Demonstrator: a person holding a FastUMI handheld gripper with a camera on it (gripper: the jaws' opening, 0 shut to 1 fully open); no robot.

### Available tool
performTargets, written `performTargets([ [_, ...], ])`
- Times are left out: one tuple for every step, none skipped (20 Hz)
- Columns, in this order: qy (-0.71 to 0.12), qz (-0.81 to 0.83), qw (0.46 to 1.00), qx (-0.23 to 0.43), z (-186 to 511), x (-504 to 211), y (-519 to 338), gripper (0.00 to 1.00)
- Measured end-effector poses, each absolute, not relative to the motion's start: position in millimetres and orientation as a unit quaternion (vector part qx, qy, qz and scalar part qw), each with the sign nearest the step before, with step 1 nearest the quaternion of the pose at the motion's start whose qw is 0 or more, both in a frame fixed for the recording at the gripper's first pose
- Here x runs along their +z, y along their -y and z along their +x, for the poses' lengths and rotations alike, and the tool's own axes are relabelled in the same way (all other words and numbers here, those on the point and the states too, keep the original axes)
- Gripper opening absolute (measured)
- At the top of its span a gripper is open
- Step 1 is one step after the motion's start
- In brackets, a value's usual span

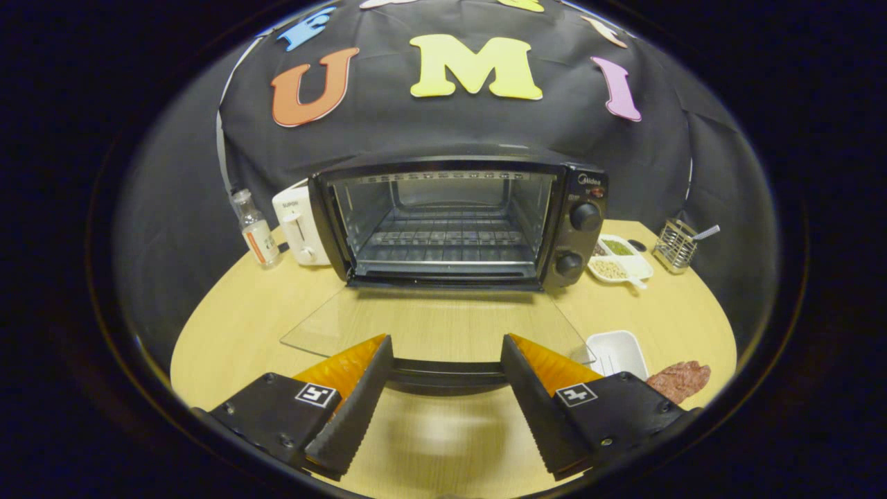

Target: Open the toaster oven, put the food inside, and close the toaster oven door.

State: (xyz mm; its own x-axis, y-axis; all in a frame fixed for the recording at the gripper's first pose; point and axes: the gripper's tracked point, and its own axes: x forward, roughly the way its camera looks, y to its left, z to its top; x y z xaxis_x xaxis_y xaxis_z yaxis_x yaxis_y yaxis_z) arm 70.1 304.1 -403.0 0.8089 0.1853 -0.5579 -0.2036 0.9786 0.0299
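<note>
Partly hidden behind the right finger (547, 409): a white tray (619, 352) and a reddish slab of food (680, 380) (meat, apparently, though too cut off to say for sure), both on the wooden table (235, 333) just off the finger's outer side. Hard to read at the back: small dishes (619, 258) of something green and something pale beside the oven's knobs, and a wire holder (673, 245) further along.

Toaster oven (457, 222) wide open straight ahead, beyond the fingers, wire rack bare inside. Glass door (429, 326) folded flat onto the table, its dark handle (447, 374) lying across the gap between the fingertips. Gripper (447, 364) spread wide, holding nothing. Bare tabletop beneath and between the fingers. Left of the oven, a white toaster (298, 225) and a small bottle (255, 229), close together.
</note>
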Motion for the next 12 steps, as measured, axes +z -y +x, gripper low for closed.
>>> performTargets([
  [-0.291, -0.017, 0.951, 0.102, 69.1, -407.1, -304.0, 1.00],
  [-0.291, -0.019, 0.951, 0.103, 68.2, -411.3, -303.8, 1.00],
  [-0.291, -0.021, 0.951, 0.104, 66.5, -416.6, -303.9, 1.00],
  [-0.295, -0.023, 0.950, 0.104, 65.5, -422.4, -303.2, 1.00],
  [-0.300, -0.026, 0.948, 0.103, 63.6, -428.9, -302.0, 1.00],
  [-0.306, -0.027, 0.946, 0.104, 61.2, -435.2, -301.2, 1.00],
  [-0.301, -0.025, 0.947, 0.105, 61.3, -436.9, -300.9, 1.00],
  [-0.295, -0.025, 0.949, 0.106, 62.4, -436.0, -301.8, 1.00],
  [-0.296, -0.028, 0.949, 0.108, 61.7, -436.8, -301.8, 1.00],
  [-0.296, -0.031, 0.948, 0.111, 62.3, -436.0, -301.4, 1.00],
  [-0.296, -0.033, 0.948, 0.114, 62.4, -435.5, -301.8, 1.00],
  [-0.293, -0.031, 0.948, 0.118, 63.0, -432.3, -301.7, 1.00],
])
